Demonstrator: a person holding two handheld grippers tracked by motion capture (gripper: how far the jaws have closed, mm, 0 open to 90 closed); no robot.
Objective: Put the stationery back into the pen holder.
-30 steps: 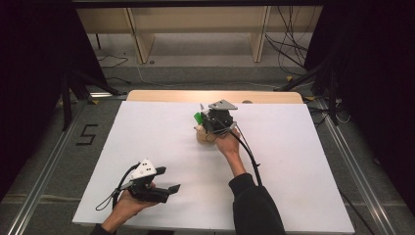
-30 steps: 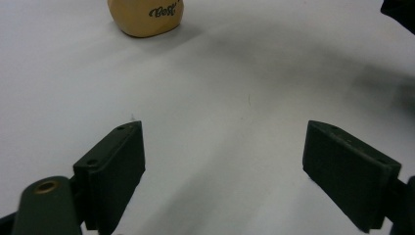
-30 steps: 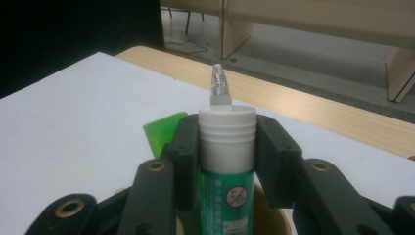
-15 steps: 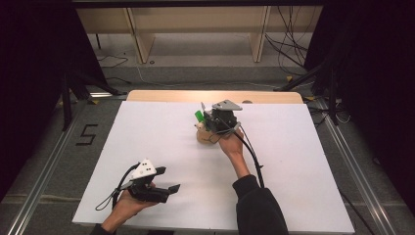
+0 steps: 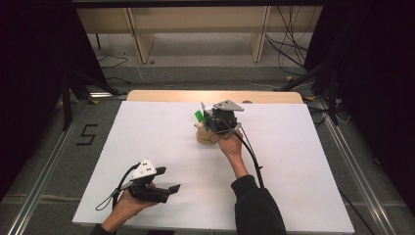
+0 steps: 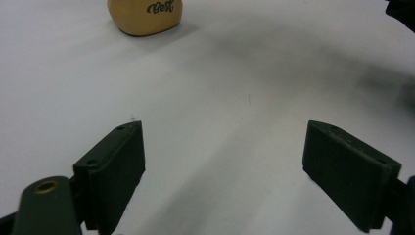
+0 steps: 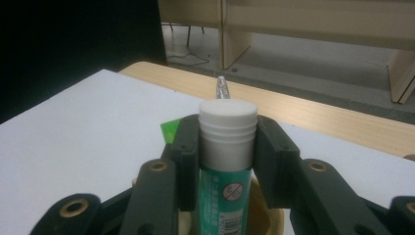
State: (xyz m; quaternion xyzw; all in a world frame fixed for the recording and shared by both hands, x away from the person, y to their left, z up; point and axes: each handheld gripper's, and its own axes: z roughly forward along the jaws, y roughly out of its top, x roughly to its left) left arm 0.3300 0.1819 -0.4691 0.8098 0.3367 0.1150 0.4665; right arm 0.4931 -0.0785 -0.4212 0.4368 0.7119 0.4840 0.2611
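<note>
the right gripper (image 7: 228,147) is clenched on a glue stick (image 7: 226,161), just under its white cap (image 7: 228,122). the stick is held upright over a tan holder (image 5: 208,137), which stands on the white table (image 5: 147,137) toward the far side. the grip seems to be taken high on the stick so that the lower end stays free to go into or come out of the holder; which of the two cannot be told. a green piece (image 5: 199,116) and a thin clear tip are seen just beside the stick.

the left gripper (image 5: 169,188) is released, its jaws wide apart with nothing between them. it is kept low near the front edge, well apart from the holder, probably to leave room.
</note>
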